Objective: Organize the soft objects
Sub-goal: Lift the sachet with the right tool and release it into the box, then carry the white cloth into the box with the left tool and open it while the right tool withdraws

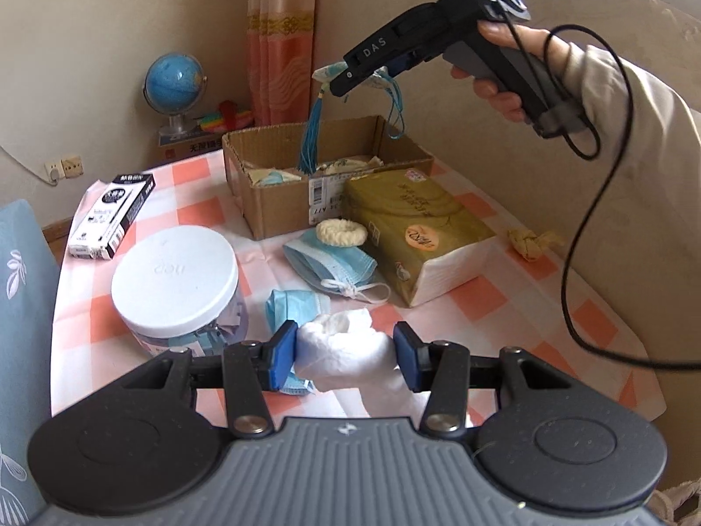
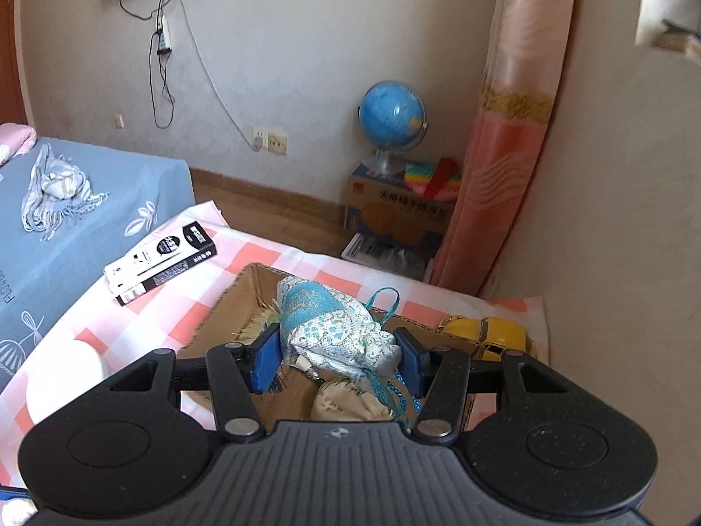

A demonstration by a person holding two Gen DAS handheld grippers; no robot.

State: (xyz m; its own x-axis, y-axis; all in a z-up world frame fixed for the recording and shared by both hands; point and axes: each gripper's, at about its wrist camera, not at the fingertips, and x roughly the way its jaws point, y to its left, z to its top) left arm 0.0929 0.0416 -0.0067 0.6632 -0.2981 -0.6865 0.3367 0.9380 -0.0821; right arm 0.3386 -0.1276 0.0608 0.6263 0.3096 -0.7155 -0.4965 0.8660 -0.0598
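While the right hand-held gripper [image 2: 337, 361] clamps a sachet [image 2: 333, 333] (tassel mostly hidden), the left [image 1: 344, 357] pinches white cloth [image 1: 346, 350].

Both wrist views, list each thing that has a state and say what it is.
Left gripper: shut on white crumpled cloth.
Right gripper: shut on blue floral fabric sachet, above the box.
Brown cardboard box: open.
Clear plastic jar: lid on.
Green tissue pack: open-ended.
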